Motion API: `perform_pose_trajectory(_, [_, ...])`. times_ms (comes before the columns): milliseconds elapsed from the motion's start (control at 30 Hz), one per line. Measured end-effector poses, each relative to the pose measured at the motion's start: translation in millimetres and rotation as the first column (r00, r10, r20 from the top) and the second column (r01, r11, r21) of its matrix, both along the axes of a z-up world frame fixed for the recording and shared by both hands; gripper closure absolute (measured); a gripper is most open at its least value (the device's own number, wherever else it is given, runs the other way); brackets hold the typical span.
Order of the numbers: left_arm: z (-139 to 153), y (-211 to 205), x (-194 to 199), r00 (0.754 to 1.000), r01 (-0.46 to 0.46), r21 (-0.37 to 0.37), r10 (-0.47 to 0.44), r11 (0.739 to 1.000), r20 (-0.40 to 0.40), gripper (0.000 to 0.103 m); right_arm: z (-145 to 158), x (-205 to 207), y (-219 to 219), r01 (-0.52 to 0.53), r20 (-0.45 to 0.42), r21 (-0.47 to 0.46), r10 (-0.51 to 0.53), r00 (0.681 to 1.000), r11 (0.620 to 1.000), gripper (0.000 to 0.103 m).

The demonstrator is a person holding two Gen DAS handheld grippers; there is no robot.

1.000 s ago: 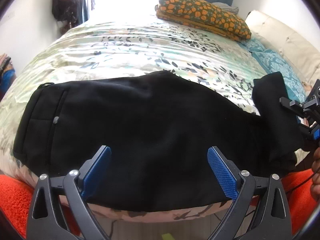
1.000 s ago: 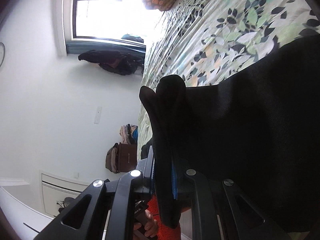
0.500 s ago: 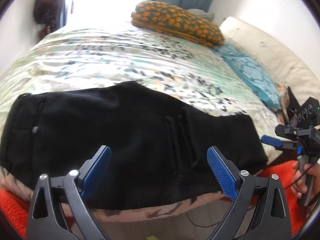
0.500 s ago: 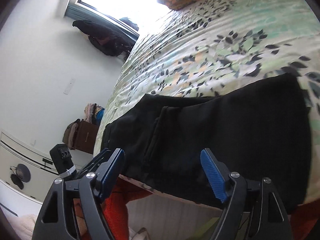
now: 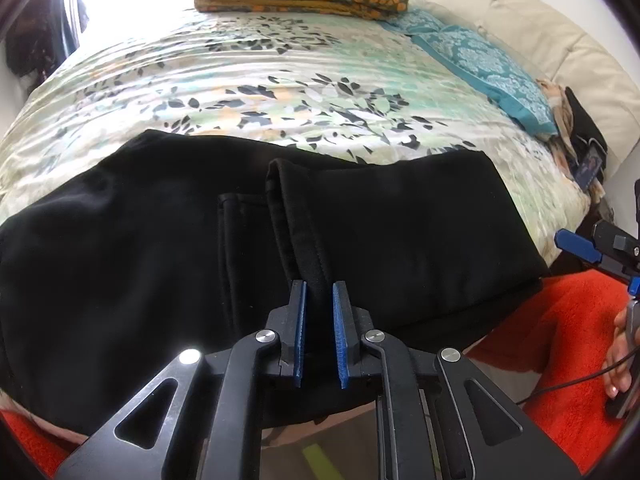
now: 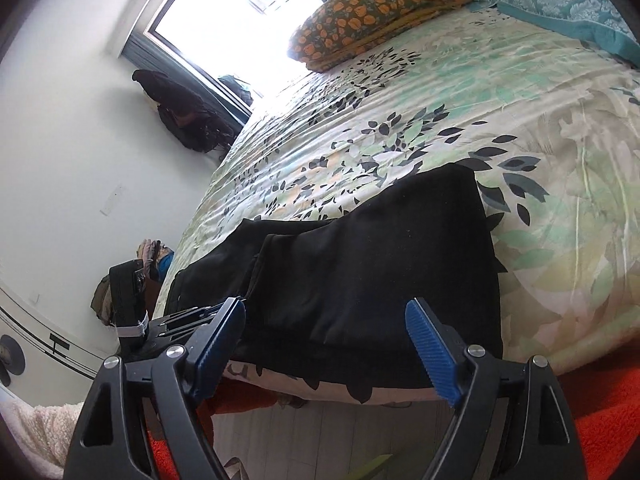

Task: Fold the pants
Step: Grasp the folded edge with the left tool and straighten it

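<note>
Black woven cloth, one item: pants [image 5: 160, 248], lying along the near edge of the bed [image 5: 280, 80], leg end folded back over the middle so that the hemmed cuff [image 5: 296, 216] crosses the upper layer. Near side drapes slightly over the bed's edge.

Handling, by my estimate: light, soft, no stiffness of its own; layers will slide over one another and sag from any single point of hold. I would take it at the stitched cuff or at a folded edge, both layers together, rather than mid-panel.

Left gripper [image 5: 319, 332]: my jaws are closing, narrow now, on the raised cuff fold at the near edge; black cloth stands between the pads, which look to be pinching it.

Right gripper [image 6: 326, 344]: jaws wide, nothing between them, hovering off the near edge by the folded end.

Left view only: cuff seam in close detail, teal pillow [image 5: 492, 68] and cream headboard [image 5: 520, 24] toward the far right corner, a hand [image 5: 620, 344] on the right tool.

Right view only: window [image 6: 240, 12], wall, the folded stack seen from its end, pale floor below the bed edge.
</note>
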State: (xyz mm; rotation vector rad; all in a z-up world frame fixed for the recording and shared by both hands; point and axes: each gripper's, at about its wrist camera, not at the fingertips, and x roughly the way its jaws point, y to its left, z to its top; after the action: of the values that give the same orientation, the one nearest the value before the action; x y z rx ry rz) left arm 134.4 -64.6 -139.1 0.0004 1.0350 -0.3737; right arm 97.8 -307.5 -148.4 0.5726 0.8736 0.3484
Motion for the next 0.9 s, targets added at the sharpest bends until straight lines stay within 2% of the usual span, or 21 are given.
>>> perform_pose_trajectory(200, [18, 31, -20, 0.998, -0.054, -0.010, 0.054, 0.999, 0.033, 0.092, 4, -6, -13, 0.061, 0.019, -0.012, -0.060, 0.998, 0.998, 0.020])
perform_pose_trajectory(300, [3, 33, -21, 0.999, -0.052, 0.054, 0.052, 0.997, 0.015, 0.092, 4, -6, -14, 0.075, 0.017, -0.044, -0.074, 0.997, 0.996, 0.020])
perform_pose_trajectory(333, [-3, 31, -21, 0.999, -0.051, 0.068, 0.050, 0.996, 0.010, 0.092, 2, -5, -13, 0.077, 0.004, -0.069, -0.077, 0.997, 0.995, 0.020])
perform_pose_trajectory(400, [-9, 25, -22, 0.999, -0.039, 0.095, 0.038, 0.995, 0.018, 0.092, -2, -1, -4, 0.079, -0.019, -0.186, -0.084, 0.996, 0.979, 0.020])
perform_pose_trajectory(500, [-11, 17, -23, 0.999, -0.013, 0.137, 0.008, 0.991, 0.039, 0.092, -16, 15, 20, 0.023, -0.083, -0.450, -0.067, 0.994, 0.893, 0.020])
perform_pose_trajectory(567, [-12, 17, -23, 0.999, -0.008, 0.142, 0.003, 0.990, 0.038, 0.092, -39, 26, 36, -0.060, -0.164, -0.562, -0.040, 0.986, 0.825, 0.021])
perform_pose_trajectory(633, [-13, 20, -22, 0.999, -0.010, 0.134, 0.005, 0.991, 0.034, 0.091, -62, 33, 47, -0.142, -0.241, -0.607, -0.011, 0.970, 0.782, 0.021])
perform_pose_trajectory(700, [-12, 22, -22, 0.999, -0.016, 0.119, 0.013, 0.993, 0.031, 0.089, -65, 33, 46, -0.138, -0.232, -0.610, -0.009, 0.973, 0.781, 0.018])
perform_pose_trajectory(800, [-5, 28, -21, 0.998, -0.067, 0.103, 0.065, 0.992, 0.024, 0.074, -66, 31, 41, -0.132, -0.234, -0.608, -0.018, 0.972, 0.783, 0.015])
perform_pose_trajectory(867, [6, 30, -22, 0.993, -0.106, 0.089, 0.102, 0.990, 0.051, 0.047, -66, 29, 36, -0.124, -0.241, -0.588, -0.027, 0.970, 0.800, 0.014])
perform_pose_trajectory(900, [14, 29, -24, 0.991, -0.117, 0.077, 0.111, 0.990, 0.081, 0.040, -66, 28, 35, -0.122, -0.242, -0.583, -0.029, 0.970, 0.803, 0.014])
